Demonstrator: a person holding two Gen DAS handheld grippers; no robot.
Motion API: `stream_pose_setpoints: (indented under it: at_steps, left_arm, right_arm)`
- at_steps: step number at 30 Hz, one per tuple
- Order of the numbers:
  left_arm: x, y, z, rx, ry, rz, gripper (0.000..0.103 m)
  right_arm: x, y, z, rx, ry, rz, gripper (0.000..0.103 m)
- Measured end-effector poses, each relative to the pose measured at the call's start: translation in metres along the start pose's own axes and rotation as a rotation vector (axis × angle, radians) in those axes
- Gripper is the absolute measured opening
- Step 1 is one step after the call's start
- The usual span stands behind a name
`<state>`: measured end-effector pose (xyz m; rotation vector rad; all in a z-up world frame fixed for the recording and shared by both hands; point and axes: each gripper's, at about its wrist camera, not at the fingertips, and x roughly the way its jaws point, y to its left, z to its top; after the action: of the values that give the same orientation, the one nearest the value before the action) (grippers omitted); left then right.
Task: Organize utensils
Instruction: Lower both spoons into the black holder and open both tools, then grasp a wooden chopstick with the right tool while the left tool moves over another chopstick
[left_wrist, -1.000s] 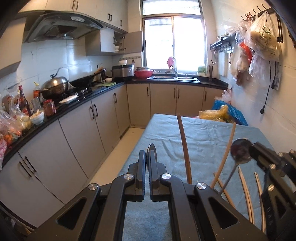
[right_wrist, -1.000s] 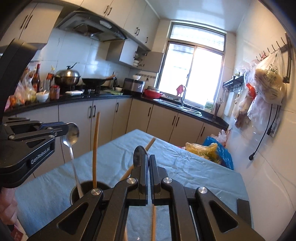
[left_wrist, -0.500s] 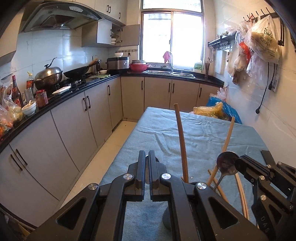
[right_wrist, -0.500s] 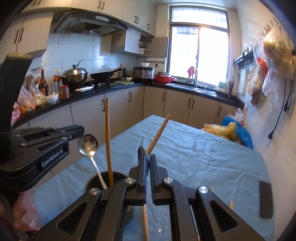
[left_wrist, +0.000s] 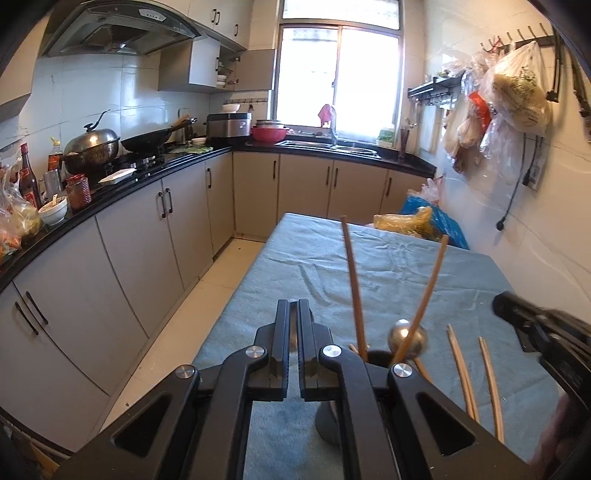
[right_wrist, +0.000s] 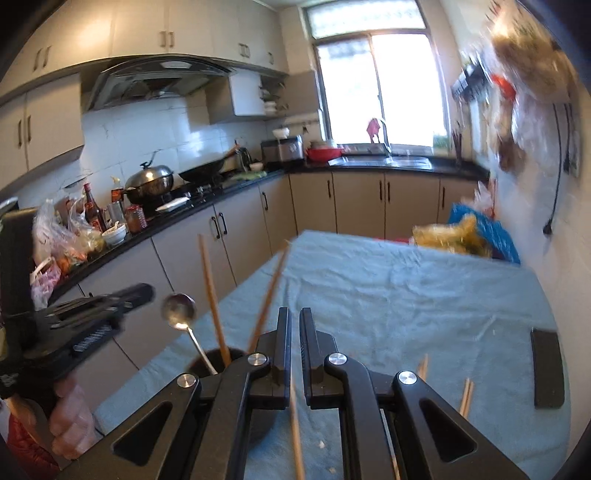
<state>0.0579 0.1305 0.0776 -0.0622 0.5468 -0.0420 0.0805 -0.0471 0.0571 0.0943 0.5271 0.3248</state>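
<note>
A dark utensil holder (left_wrist: 378, 356) (right_wrist: 207, 360) stands on the blue-grey cloth of the table (left_wrist: 317, 258). In it lean two wooden chopsticks (left_wrist: 352, 288) (right_wrist: 210, 295) and a metal spoon (left_wrist: 406, 336) (right_wrist: 179, 310), bowl up, free of both grippers. My left gripper (left_wrist: 294, 306) (right_wrist: 147, 291) is shut just left of the holder, and I see nothing gripped. To the holder's right, my right gripper (right_wrist: 295, 314) (left_wrist: 498, 302) is shut and empty. Loose chopsticks (left_wrist: 461, 373) (right_wrist: 465, 397) lie on the cloth near it.
A flat black object (right_wrist: 548, 365) lies by the table's right edge. Yellow and blue bags (left_wrist: 417, 221) sit at the far end. A hand (right_wrist: 70, 417) holds the left gripper's grip. Cabinets and a crowded counter (left_wrist: 110, 184) run along the left, across a floor aisle.
The right gripper has let go of the spoon and drawn away to the right while rolling. The spoon now leans in the holder on its own. The left gripper has tipped slightly.
</note>
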Motion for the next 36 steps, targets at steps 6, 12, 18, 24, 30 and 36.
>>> stream_pose_setpoints:
  at_steps: [6, 12, 18, 24, 30, 36]
  left_arm:
    - [-0.01, -0.003, -0.011, 0.006, 0.009, -0.028, 0.003]
    - [-0.008, -0.003, -0.018, 0.012, 0.027, -0.021, 0.003]
    - [-0.007, 0.002, -0.02, 0.01, 0.031, -0.017, 0.003]
    - [-0.006, -0.002, -0.022, 0.013, 0.04, -0.026, 0.003]
    - [-0.013, -0.021, -0.028, 0.05, 0.05, -0.051, 0.003]
    - [-0.02, -0.064, -0.041, 0.124, 0.089, -0.138, 0.003]
  right_arm:
    - [0.044, -0.026, -0.041, 0.05, 0.258, 0.082, 0.006]
    - [0.099, -0.023, -0.086, 0.076, 0.463, 0.158, 0.006]
    - [0.114, -0.021, -0.098, 0.03, 0.503, 0.101, 0.014]
    - [0.109, -0.008, -0.101, -0.082, 0.502, 0.055, 0.01]
    - [0.087, -0.017, -0.102, -0.024, 0.463, 0.061, 0.008]
    - [0.026, -0.075, -0.099, 0.146, 0.354, -0.016, 0.008]
